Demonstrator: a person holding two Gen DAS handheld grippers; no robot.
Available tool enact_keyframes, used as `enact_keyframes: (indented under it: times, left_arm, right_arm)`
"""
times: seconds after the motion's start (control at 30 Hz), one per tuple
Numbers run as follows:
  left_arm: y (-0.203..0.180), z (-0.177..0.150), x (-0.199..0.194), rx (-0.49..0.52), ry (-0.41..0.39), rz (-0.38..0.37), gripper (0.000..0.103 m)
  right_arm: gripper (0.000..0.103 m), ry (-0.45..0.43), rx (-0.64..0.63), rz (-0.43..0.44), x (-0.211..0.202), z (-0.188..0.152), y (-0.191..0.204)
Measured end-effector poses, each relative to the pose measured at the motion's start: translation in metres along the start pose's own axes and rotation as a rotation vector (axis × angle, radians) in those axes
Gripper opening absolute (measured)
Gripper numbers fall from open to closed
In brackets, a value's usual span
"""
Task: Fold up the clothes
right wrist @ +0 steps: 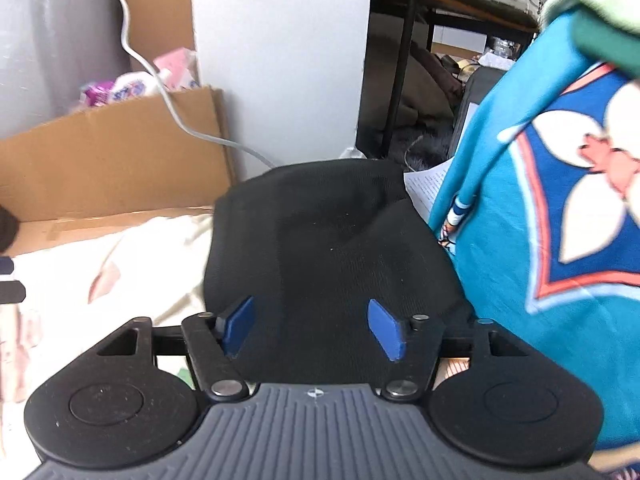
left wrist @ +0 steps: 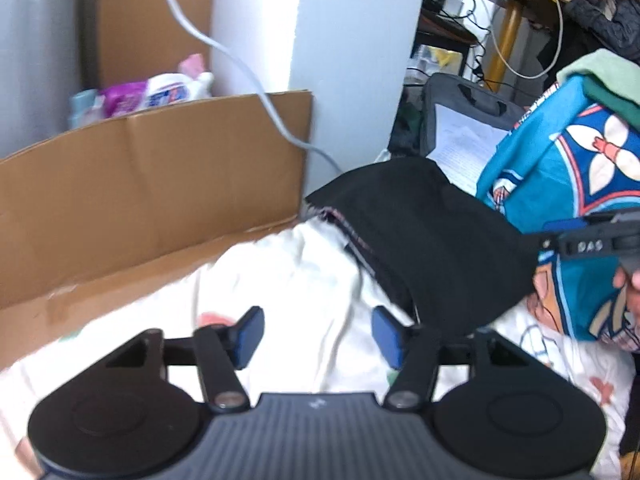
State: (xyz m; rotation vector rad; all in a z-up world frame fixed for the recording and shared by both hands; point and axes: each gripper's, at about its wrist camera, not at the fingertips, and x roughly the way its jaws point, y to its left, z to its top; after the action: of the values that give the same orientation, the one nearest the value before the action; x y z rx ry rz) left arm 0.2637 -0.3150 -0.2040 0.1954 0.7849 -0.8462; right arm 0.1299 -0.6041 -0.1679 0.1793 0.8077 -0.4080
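A folded black garment (left wrist: 424, 240) lies on a white printed sheet (left wrist: 288, 280), its striped inner edge showing at the left side. My left gripper (left wrist: 318, 336) hangs open above the sheet, just left of the garment, with nothing between its blue pads. In the right wrist view the same black garment (right wrist: 332, 248) fills the middle. My right gripper (right wrist: 314, 328) stands open over its near edge, pads apart and gripping nothing. The other gripper's body (left wrist: 596, 240) shows at the right edge of the left wrist view.
A teal patterned blanket pile (right wrist: 540, 220) with green cloth (left wrist: 608, 80) on top rises to the right. A cardboard box (left wrist: 140, 184) borders the sheet on the left, a grey cable (left wrist: 256, 92) draped across it. A white pillar (right wrist: 280, 60), papers (left wrist: 464, 148) and a dark bag (left wrist: 468, 100) lie behind.
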Motion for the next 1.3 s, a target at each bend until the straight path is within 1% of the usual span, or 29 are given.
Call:
enact_keyframes:
  times: [0.03,0.07,0.1,0.13,0.2,0.3,0.4,0.47,0.5,0.6,0.7,0.8,0.97,1.0,1.03,1.17,1.3]
  left_arm:
    - [-0.001,-0.005,-0.012,-0.010,-0.005,0.003,0.066]
    - [-0.002,-0.010,-0.024,-0.018,-0.010,0.005,0.068]
    - [-0.003,-0.015,-0.035,-0.027,-0.016,0.008,0.074]
    - [-0.004,-0.020,-0.046,-0.034,-0.016,0.017,0.077]
    - [-0.007,-0.029,-0.068,-0.045,-0.015,0.041,0.077]
    - [-0.007,-0.036,-0.103,-0.076,-0.010,0.043,0.077]
    - [-0.006,-0.038,-0.140,-0.083,-0.023,0.056,0.078]
    - [-0.005,-0.036,-0.164,-0.076,-0.035,0.073,0.081]
    - [-0.004,-0.035,-0.175,-0.074,-0.043,0.081,0.083]
    - [-0.001,-0.032,-0.207,-0.071,-0.060,0.101,0.084]
    - [0.001,-0.033,-0.236,-0.075,-0.066,0.124,0.085]
    - [0.000,-0.039,-0.262,-0.089,-0.063,0.143,0.085]
    - [-0.002,-0.059,-0.297,-0.121,-0.058,0.170,0.087]
    - [-0.001,-0.063,-0.304,-0.137,-0.059,0.178,0.088]
    - [-0.001,-0.068,-0.311,-0.157,-0.058,0.188,0.088]
    - [0.000,-0.085,-0.345,-0.247,-0.071,0.198,0.088]
    - [-0.003,-0.106,-0.376,-0.257,-0.076,0.246,0.090]
  right_arm:
    - [0.084,-0.005,-0.010,0.008,-0.011,-0.001,0.002]
    - [0.086,-0.011,-0.022,0.018,-0.022,-0.003,0.004]
    - [0.090,-0.016,-0.032,0.028,-0.034,-0.005,0.006]
    - [0.091,-0.018,-0.038,0.036,-0.044,-0.006,0.006]
    - [0.092,-0.020,-0.041,0.048,-0.065,-0.007,0.005]
    - [0.094,-0.032,-0.020,0.058,-0.092,-0.008,0.000]
    - [0.094,-0.051,-0.016,0.061,-0.116,-0.007,-0.005]
    - [0.094,-0.074,-0.015,0.058,-0.132,-0.001,-0.009]
    - [0.095,-0.089,-0.008,0.054,-0.140,0.002,-0.013]
    - [0.096,-0.119,0.036,0.042,-0.160,0.014,-0.024]
    - [0.096,-0.110,0.092,0.030,-0.178,0.023,-0.032]
    - [0.096,-0.100,0.142,0.035,-0.198,0.025,-0.034]
    - [0.096,-0.057,0.183,0.066,-0.226,0.019,-0.020]
    - [0.098,-0.043,0.194,0.072,-0.234,0.017,-0.017]
    - [0.102,-0.029,0.204,0.077,-0.241,0.014,-0.014]
    - [0.102,-0.005,0.202,0.099,-0.271,0.005,0.001]
    - [0.102,0.015,0.191,0.111,-0.292,-0.005,0.018]
